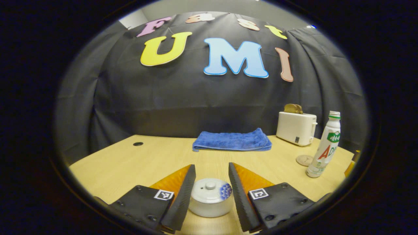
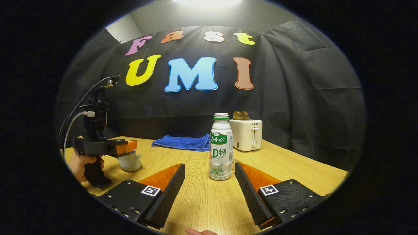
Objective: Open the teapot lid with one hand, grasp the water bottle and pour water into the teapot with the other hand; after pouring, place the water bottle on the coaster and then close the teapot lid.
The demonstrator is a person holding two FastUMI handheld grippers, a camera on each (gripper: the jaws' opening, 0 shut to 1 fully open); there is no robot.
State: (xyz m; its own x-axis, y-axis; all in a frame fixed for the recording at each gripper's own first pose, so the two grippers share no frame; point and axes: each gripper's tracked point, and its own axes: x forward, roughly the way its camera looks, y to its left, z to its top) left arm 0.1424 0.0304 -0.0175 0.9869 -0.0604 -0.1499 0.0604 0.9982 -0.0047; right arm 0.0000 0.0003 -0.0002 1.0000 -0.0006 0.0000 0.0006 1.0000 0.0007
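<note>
Left gripper view: teapot (image 1: pixel 210 202) sits between the wide-open fingers of the left gripper (image 1: pixel 210 187), lid (image 1: pixel 210 191) on, knob up.
Right gripper (image 2: pixel 209 186) gapes empty; upright water bottle (image 2: pixel 221 150) stands just ahead on the surface (image 2: pixel 202 202), coaster (image 1: pixel 304 160) beside.

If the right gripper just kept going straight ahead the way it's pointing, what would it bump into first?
Most likely the water bottle, standing upright on the table just ahead of the open right gripper, roughly centred between its fingers. The toaster stands farther back; exact depth is hard to judge.
</note>
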